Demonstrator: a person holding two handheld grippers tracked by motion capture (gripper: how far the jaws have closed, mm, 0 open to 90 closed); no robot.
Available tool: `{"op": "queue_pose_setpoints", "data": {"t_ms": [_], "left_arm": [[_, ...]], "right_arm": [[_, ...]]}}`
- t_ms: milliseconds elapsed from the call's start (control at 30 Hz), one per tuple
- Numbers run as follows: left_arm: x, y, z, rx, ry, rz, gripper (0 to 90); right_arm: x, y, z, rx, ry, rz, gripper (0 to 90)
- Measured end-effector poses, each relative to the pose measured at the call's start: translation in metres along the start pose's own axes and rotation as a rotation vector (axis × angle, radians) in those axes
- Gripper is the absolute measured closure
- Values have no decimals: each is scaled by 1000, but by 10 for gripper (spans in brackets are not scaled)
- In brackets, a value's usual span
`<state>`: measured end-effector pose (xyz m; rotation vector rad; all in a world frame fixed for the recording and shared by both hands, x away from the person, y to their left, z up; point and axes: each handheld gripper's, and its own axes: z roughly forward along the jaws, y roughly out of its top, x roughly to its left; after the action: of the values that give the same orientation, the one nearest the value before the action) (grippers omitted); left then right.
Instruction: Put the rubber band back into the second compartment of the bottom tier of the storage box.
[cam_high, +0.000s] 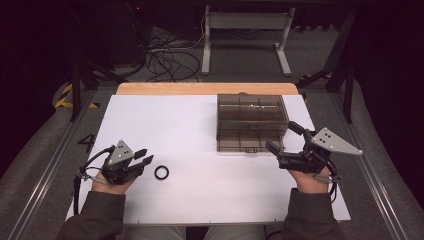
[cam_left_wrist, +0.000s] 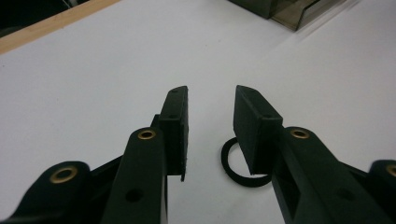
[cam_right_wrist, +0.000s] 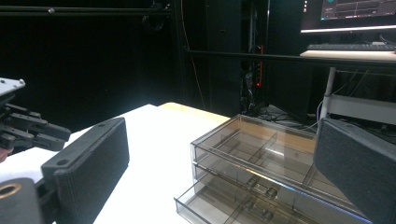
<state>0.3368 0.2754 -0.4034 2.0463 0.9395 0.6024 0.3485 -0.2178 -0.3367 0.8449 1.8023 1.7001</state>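
White table (cam_high: 200, 200), dim room. Ring (cam_high: 161, 172) lies flat just ahead of my left gripper (cam_high: 142, 159), jaws apart, nothing gripped. Looks light, thin, maybe rubbery; pinch across band. Right gripper (cam_high: 285, 137) wide, empty.

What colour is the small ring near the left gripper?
Black; the ring shows best in the left gripper view, on the white table.

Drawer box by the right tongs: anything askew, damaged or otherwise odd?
One thing: the drawer box has its bottom drawer slid partly out, ahead of the drawers above. No damage or spill shows. The black ring lies flat on the white table.
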Motion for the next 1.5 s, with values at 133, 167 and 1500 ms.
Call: {"op": "queue_pose_setpoints", "data": {"t_ms": [133, 167, 1500], "left_arm": [[1, -3, 5, 18, 0, 1, 674], [1, -3, 6, 22, -2, -2, 675], [-4, -18, 41, 147, -43, -7, 775]], "right_arm": [[0, 1, 0, -1, 0, -2, 43], [0, 1, -1, -2, 1, -2, 43], [1, 1, 0, -3, 4, -4, 45]]}}
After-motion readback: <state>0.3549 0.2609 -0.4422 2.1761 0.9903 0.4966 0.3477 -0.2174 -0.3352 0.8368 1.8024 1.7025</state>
